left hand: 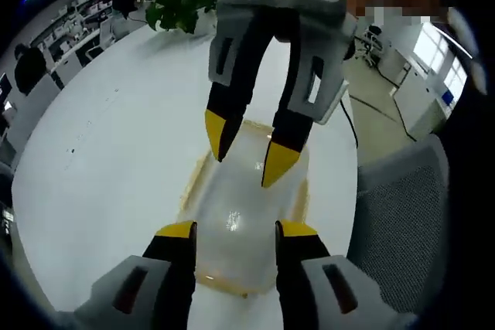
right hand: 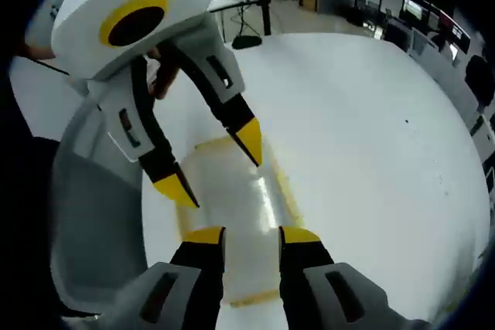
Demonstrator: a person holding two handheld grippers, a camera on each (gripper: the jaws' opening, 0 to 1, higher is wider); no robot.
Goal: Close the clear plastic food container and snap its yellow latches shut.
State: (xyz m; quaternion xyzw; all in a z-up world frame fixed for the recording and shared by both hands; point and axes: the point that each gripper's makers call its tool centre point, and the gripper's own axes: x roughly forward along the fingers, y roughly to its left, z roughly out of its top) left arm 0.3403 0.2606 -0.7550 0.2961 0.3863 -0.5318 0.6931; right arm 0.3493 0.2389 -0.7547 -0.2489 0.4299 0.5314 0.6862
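A clear plastic container (left hand: 236,199) with a yellow rim lies flat on the white table (left hand: 116,152), its lid resting on top. My left gripper (left hand: 237,231) hovers open over its near end. My right gripper (left hand: 249,148) comes down from above, open, its yellow tips over the far half of the lid. In the right gripper view the same container (right hand: 232,199) runs away from my right gripper (right hand: 251,236), which is open above it. The left gripper (right hand: 214,165) reaches in from the upper left, open too. A yellow latch strip (right hand: 288,191) runs along the container's side.
A grey mesh chair (left hand: 402,214) stands against the table's edge beside the container, also seen as the chair (right hand: 93,229). A green plant (left hand: 178,5) sits at the table's far side. Office desks lie beyond.
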